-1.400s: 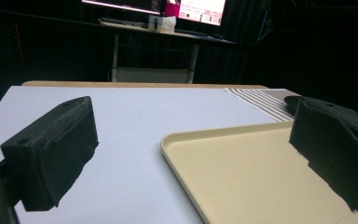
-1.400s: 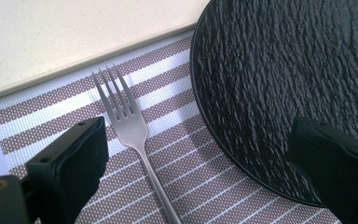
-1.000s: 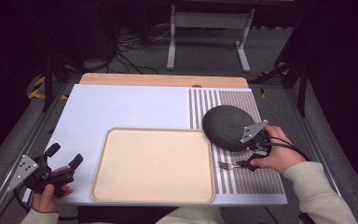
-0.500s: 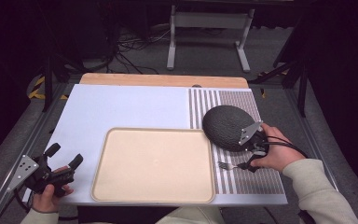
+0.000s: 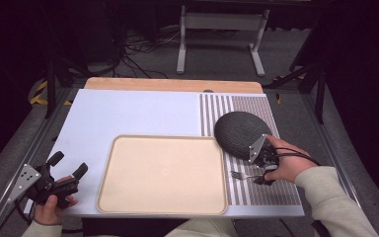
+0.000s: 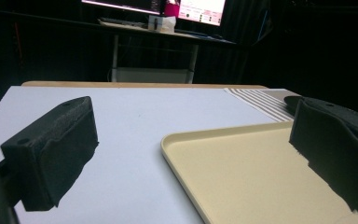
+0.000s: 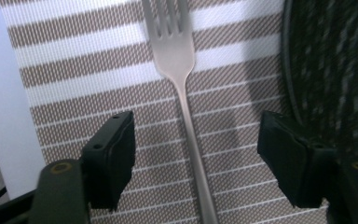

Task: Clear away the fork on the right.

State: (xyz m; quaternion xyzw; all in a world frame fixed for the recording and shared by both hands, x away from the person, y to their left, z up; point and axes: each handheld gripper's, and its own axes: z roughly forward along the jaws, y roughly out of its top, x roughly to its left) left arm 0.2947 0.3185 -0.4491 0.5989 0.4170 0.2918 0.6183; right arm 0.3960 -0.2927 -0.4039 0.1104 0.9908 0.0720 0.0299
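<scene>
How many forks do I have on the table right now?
1. The fork lies on the striped mat, beside the dark bowl, its handle between the jaws of the right claw, which have just been closing but are not yet touching it. No others visible.

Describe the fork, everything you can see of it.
The fork is plain matte silver metal with four tines, a narrow neck and a long slim handle. It lies flat on the striped placemat, beside the dark textured bowl, tines towards the beige tray. The right gripper straddles its handle: the jaws have just been closing, but both pads stand clear of the metal with gaps either side, so it isn't gripped yet. Only the placemat touches it.
</scene>
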